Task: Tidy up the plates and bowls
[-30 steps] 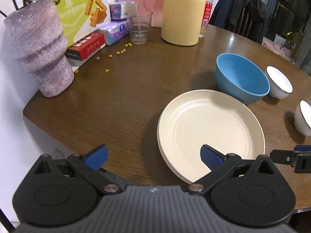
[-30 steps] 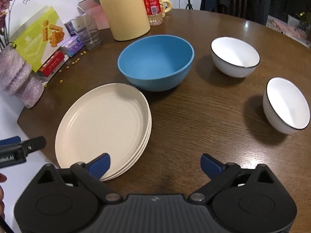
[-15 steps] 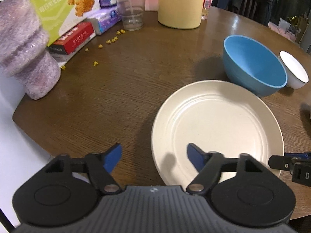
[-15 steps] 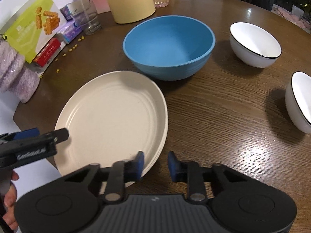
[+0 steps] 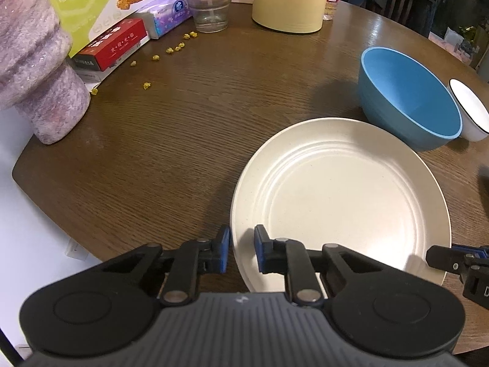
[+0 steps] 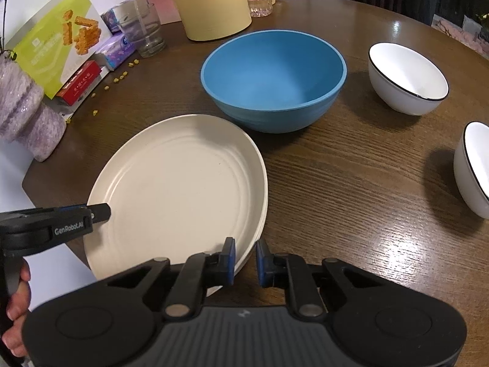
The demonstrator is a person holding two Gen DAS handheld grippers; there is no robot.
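Observation:
A stack of cream plates (image 5: 342, 195) lies near the front edge of the round wooden table (image 5: 214, 107). My left gripper (image 5: 241, 252) is closing, one pad outside and one inside the stack's near-left rim, pressing on it. In the right wrist view the same plates (image 6: 180, 183) show stacked rims, and my right gripper (image 6: 245, 258) is closing on their near-right edge, pads pinching the rim. A blue bowl (image 6: 275, 73) stands just behind the plates. Two white black-rimmed bowls (image 6: 406, 76) (image 6: 473, 165) sit to the right.
A purple vase (image 5: 36, 70), a green snack box (image 5: 101, 6), a red box (image 5: 113, 46), a tissue pack (image 5: 168, 12), a glass (image 5: 209, 3) and a yellow jug (image 5: 287, 0) line the back left. Yellow crumbs (image 5: 171, 49) lie scattered. A hand (image 6: 15, 305) holds the left gripper.
Both grippers came down and forward to the plate stack. Their jaws went from wide open to closed on opposite sides of the rim, the right one first.

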